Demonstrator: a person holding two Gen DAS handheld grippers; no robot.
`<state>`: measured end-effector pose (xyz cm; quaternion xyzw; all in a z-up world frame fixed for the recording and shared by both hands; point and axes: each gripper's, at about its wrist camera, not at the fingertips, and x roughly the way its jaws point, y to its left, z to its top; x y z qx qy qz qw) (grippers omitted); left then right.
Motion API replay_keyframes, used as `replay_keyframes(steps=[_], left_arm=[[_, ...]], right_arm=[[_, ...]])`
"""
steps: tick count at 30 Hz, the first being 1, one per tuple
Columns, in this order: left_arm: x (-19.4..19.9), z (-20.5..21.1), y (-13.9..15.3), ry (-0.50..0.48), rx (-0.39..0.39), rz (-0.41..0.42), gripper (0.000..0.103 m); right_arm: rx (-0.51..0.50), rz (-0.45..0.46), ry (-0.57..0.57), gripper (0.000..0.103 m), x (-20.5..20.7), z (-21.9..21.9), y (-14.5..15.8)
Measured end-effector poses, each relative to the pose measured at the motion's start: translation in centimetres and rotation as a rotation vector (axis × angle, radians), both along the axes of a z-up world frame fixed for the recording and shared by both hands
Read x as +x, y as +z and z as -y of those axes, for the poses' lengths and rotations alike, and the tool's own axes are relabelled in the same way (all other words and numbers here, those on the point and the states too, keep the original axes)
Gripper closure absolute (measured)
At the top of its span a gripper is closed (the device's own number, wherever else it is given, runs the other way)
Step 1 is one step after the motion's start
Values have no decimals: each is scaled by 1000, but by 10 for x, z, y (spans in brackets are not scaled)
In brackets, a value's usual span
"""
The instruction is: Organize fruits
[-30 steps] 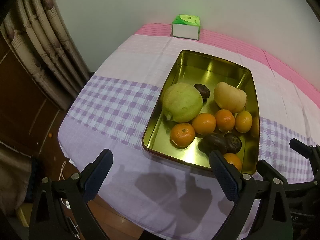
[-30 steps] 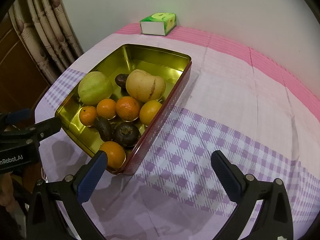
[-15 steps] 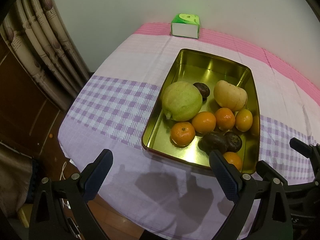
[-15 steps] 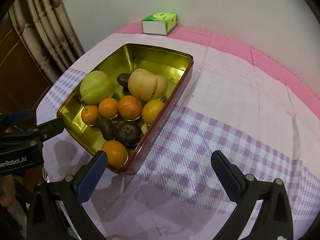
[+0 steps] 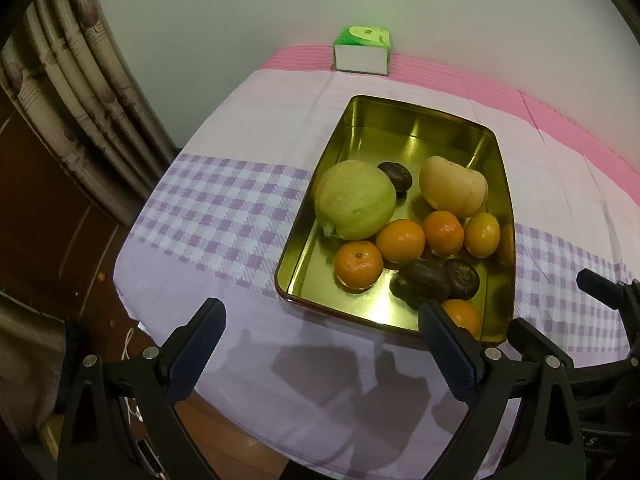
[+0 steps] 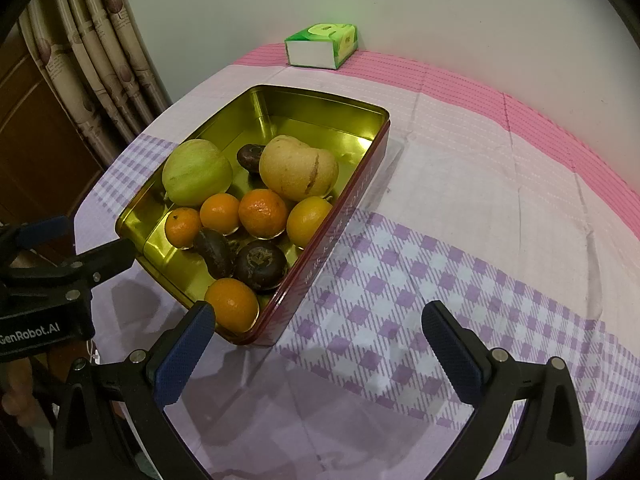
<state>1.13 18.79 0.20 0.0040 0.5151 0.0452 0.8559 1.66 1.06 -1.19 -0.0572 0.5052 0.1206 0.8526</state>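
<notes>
A gold metal tin (image 5: 412, 120) (image 6: 280, 98) sits on the cloth-covered table. It holds a large green fruit (image 5: 354, 204) (image 6: 197, 182), a pale yellow fruit (image 5: 454, 190) (image 6: 298, 168), several oranges (image 5: 358, 266) (image 6: 264, 213) and three dark purple fruits (image 5: 426, 280) (image 6: 260, 265). My left gripper (image 5: 320, 338) is open and empty, just short of the tin's near edge. My right gripper (image 6: 318, 340) is open and empty, near the tin's front right corner.
A green and white tissue box (image 5: 362, 50) (image 6: 320, 46) stands at the table's far edge by the wall. Curtains (image 5: 80, 92) hang at the left. The table edge drops off at left and front. Checked cloth (image 6: 460, 280) lies right of the tin.
Both views have shifted slightly; the tin and fruits sit a little nearer the right gripper. Both grippers stay open and empty.
</notes>
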Motion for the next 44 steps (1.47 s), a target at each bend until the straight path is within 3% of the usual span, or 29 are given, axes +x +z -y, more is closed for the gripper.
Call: replay_keyframes(steps=[44], left_arm=[[0,12,-3,-57,17,-9,6]], right_arm=[[7,-25,-4,0,-3,7,-3]])
